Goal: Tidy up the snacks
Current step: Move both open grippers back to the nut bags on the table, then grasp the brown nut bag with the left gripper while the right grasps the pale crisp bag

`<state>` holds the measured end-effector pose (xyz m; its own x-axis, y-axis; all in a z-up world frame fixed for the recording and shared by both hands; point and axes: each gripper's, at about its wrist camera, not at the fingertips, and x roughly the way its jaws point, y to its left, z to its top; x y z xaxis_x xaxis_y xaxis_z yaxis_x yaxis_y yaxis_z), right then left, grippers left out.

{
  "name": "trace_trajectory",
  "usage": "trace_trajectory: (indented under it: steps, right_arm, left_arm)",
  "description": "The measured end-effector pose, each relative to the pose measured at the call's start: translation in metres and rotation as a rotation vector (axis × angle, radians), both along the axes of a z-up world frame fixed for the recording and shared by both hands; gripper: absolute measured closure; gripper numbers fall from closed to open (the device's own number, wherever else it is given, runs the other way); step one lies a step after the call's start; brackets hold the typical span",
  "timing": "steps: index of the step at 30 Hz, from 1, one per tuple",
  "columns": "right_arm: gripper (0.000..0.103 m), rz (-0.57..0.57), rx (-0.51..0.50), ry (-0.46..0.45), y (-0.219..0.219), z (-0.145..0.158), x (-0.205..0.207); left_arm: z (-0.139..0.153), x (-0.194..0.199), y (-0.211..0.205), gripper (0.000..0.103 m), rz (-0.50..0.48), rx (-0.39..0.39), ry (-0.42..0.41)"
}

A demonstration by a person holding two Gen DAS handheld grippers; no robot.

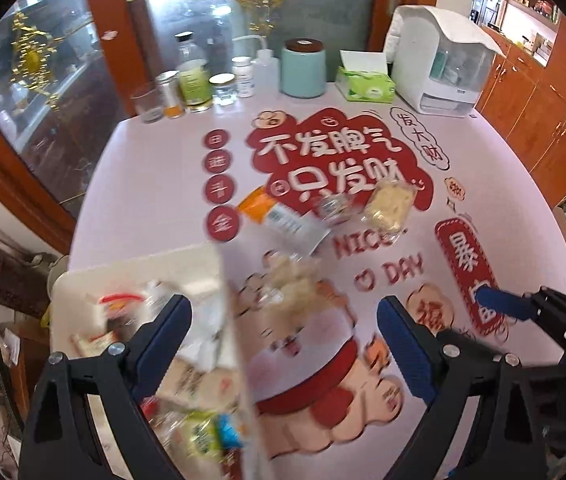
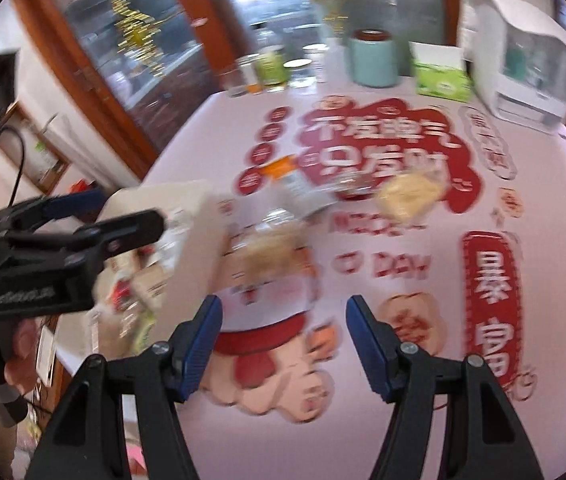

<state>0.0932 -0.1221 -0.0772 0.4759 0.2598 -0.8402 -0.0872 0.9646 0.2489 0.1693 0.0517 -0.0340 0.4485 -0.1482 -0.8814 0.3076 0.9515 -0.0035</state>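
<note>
A white tray (image 1: pixel 187 258) at the table's left edge holds several snack packets. Loose on the pink printed tablecloth lie an orange-and-white packet (image 1: pixel 279 216), a small dark-labelled packet (image 1: pixel 333 206), a clear bag of pale biscuits (image 1: pixel 389 202) and another clear biscuit bag (image 1: pixel 291 280) beside the tray. My left gripper (image 1: pixel 285 320) is open and empty, hovering over the tray's right wall. My right gripper (image 2: pixel 285 320) is open and empty above the cloth, short of the near biscuit bag (image 2: pixel 271 252). The left gripper also shows in the right wrist view (image 2: pixel 123 216).
Along the table's far edge stand jars and bottles (image 1: pixel 191 80), a teal canister (image 1: pixel 303 68), a green tissue box (image 1: pixel 365 80) and a white dispenser box (image 1: pixel 439 60). Wooden cabinets (image 1: pixel 543 92) stand on the right, a glass cabinet behind.
</note>
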Motion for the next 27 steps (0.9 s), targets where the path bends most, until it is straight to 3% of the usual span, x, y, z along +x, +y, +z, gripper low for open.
trace_trajectory:
  steps: [6, 13, 19, 27]
  right_arm:
    - [0.035, -0.163, 0.035, 0.048, -0.081, -0.011, 0.067]
    - [0.034, -0.361, 0.118, 0.161, -0.134, -0.061, 0.144]
    - [0.034, -0.458, 0.181, 0.249, -0.142, -0.104, 0.182]
    - [0.034, -0.455, 0.106, 0.293, -0.116, -0.121, 0.204]
  left_arm:
    - [-0.024, 0.056, -0.055, 0.009, -0.024, 0.004, 0.043]
    - [-0.09, 0.125, -0.101, 0.009, 0.011, 0.045, 0.097]
    - [-0.144, 0.151, -0.115, 0.01, 0.055, 0.077, 0.172]
    - [-0.16, 0.153, -0.115, 0.012, 0.02, 0.116, 0.15]
